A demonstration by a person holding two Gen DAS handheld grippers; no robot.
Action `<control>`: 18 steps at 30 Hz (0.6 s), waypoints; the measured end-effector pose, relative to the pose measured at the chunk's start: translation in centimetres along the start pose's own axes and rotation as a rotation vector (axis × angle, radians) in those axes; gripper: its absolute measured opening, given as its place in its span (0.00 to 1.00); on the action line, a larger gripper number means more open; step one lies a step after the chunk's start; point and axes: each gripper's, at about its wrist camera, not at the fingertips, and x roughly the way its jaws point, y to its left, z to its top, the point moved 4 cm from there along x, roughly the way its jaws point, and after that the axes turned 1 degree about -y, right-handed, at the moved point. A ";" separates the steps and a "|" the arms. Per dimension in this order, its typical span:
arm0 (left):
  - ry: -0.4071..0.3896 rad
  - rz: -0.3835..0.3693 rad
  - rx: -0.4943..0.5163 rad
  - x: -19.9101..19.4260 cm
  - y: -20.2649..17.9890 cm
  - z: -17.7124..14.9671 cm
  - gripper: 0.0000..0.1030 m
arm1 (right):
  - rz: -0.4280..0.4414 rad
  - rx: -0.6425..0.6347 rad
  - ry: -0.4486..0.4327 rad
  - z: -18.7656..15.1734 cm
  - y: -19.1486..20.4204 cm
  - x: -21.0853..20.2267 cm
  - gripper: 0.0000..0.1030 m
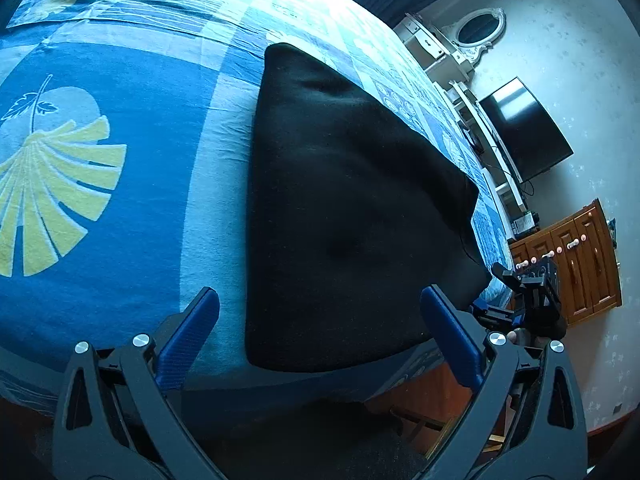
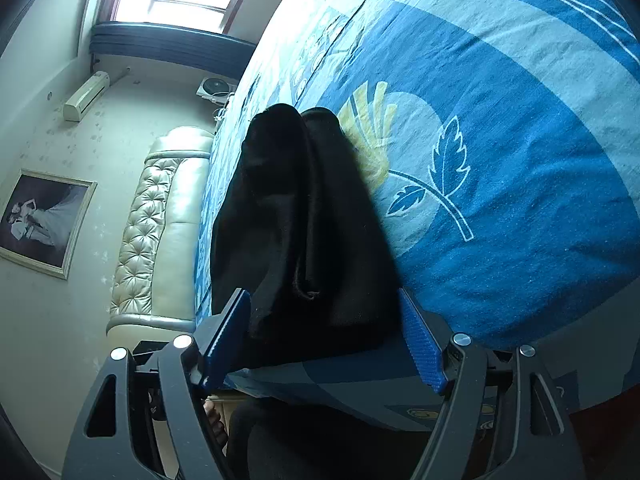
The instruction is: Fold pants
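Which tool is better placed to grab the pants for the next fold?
Right, probably. The right tool is open with the near end of the black pants between its fingers. The left tool is open too, but straddles only a near corner.

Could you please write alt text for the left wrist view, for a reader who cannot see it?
Black pants, folded into a compact block, lie on a bed covered by a blue leaf-print sheet. The open left gripper frames their near edge without touching them. The right gripper sits at the pants' far corner, with a television and wooden cabinet behind.
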 end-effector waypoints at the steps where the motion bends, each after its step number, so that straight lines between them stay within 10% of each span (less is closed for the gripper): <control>1: 0.008 -0.005 -0.001 0.4 -0.1 0.0 0.98 | 0.000 -0.003 -0.001 0.1 0.0 0.1 0.72; 10: 0.028 0.033 0.012 2.7 -1.1 0.2 0.97 | -0.012 -0.061 0.012 -0.1 1.0 1.2 0.72; 18: 0.047 0.116 0.084 2.8 -1.5 0.3 0.77 | -0.047 -0.096 0.013 -0.2 1.3 1.6 0.45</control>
